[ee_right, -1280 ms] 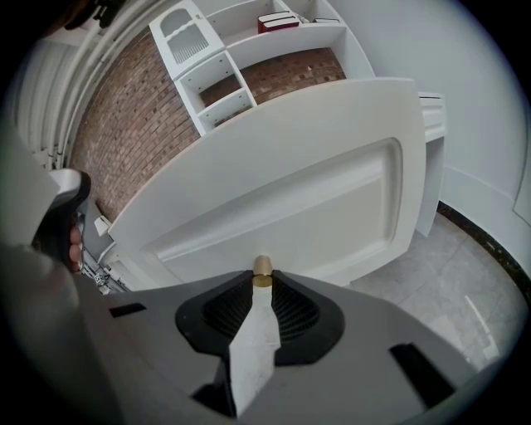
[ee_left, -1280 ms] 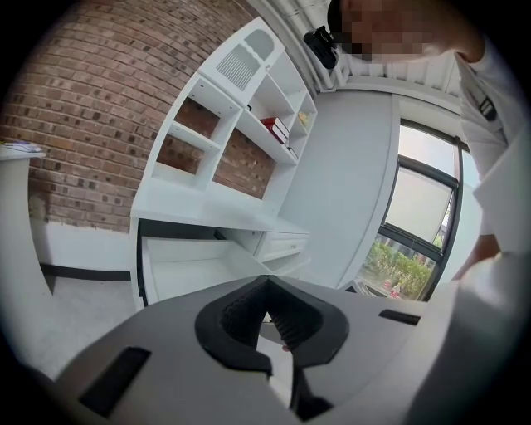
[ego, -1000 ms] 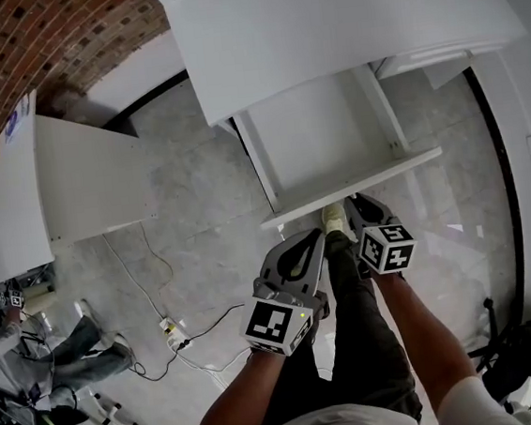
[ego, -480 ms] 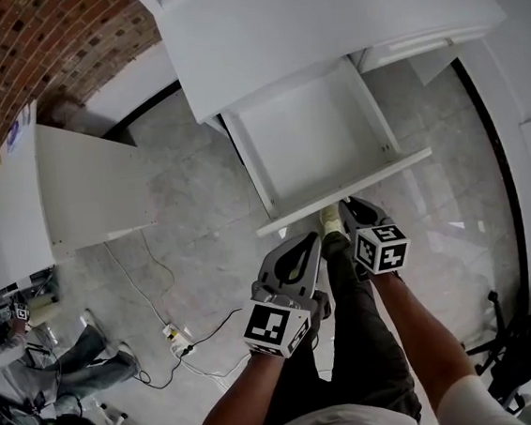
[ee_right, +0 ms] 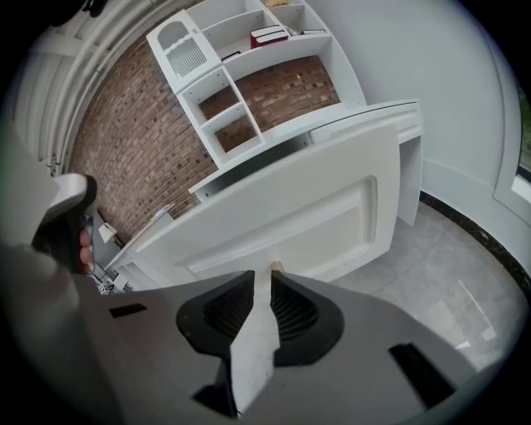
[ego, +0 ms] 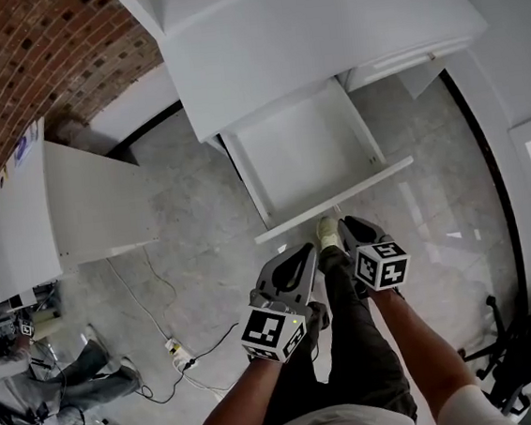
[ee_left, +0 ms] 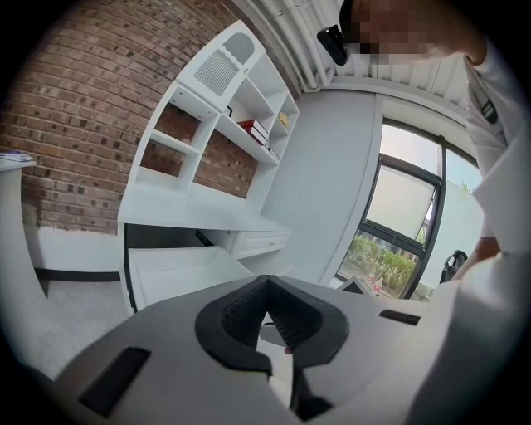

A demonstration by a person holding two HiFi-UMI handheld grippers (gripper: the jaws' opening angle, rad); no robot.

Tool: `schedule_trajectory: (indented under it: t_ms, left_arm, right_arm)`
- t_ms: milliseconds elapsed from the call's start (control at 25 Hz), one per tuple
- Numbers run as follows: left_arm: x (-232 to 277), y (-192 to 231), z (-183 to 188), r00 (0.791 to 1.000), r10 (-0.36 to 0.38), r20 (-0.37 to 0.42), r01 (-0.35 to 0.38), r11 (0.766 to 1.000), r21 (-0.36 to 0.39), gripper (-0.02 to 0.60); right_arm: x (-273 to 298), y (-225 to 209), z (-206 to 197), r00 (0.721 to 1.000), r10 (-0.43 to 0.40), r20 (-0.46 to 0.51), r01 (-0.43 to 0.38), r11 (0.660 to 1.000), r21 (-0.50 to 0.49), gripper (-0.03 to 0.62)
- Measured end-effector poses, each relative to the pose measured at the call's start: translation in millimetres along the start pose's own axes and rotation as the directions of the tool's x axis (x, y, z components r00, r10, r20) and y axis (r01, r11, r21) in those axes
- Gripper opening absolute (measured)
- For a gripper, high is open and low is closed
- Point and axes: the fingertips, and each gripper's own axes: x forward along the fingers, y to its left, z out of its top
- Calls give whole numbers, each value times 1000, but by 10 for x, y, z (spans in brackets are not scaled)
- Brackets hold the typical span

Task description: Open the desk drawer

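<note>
A brick wall (ego: 32, 52) rises behind; a power strip (ego: 175, 337) lies on the grey floor (ego: 188, 196).

Right gripper (ee_right: 263, 274), fingers (ee_right: 292, 309) just closing yet apart, nothing between, short of knob (ee_right: 276, 266) on drawer front (ee_right: 332, 207).

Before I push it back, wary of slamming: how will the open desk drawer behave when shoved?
The drawer looks empty, so probably light and easy-sliding. Its panelled front seems stiff, unlikely to flex. The small knob offers little purchase, so it may slip.
</note>
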Motion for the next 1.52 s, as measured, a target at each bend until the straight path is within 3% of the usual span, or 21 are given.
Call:
schedule_trajectory:
  t_ms: [280, 560, 960, 1360, 1520]
  left_arm:
    - [-114, -111, 344, 1000, -3, 11, 3, 1000, -11, 12]
    - [-312, -209, 928, 999, 11, 48, -11, 1000, -11, 12]
    - [-706, -337, 1843, 993, 27, 119, -26, 1000, -9, 12]
    - [-999, -466, 2692, 978, 32, 206, -37, 999, 23, 12]
    - [-1051, -540, 2981, 967, 22, 254, -39, 997, 63, 12]
  right_arm:
    - [-459, 435, 422, 997, 56, 59, -55, 998, -25, 49]
    - [-970, 1036, 1178, 980, 141, 139, -131, 988, -75, 37]
    - [-1646, 2022, 2208, 927, 294, 232, -257, 950, -178, 35]
    - [-2068, 2523, 2825, 882, 378, 282, -318, 918, -237, 32]
    - [-2219, 2679, 3057, 862, 403, 308, -312, 900, -303, 28]
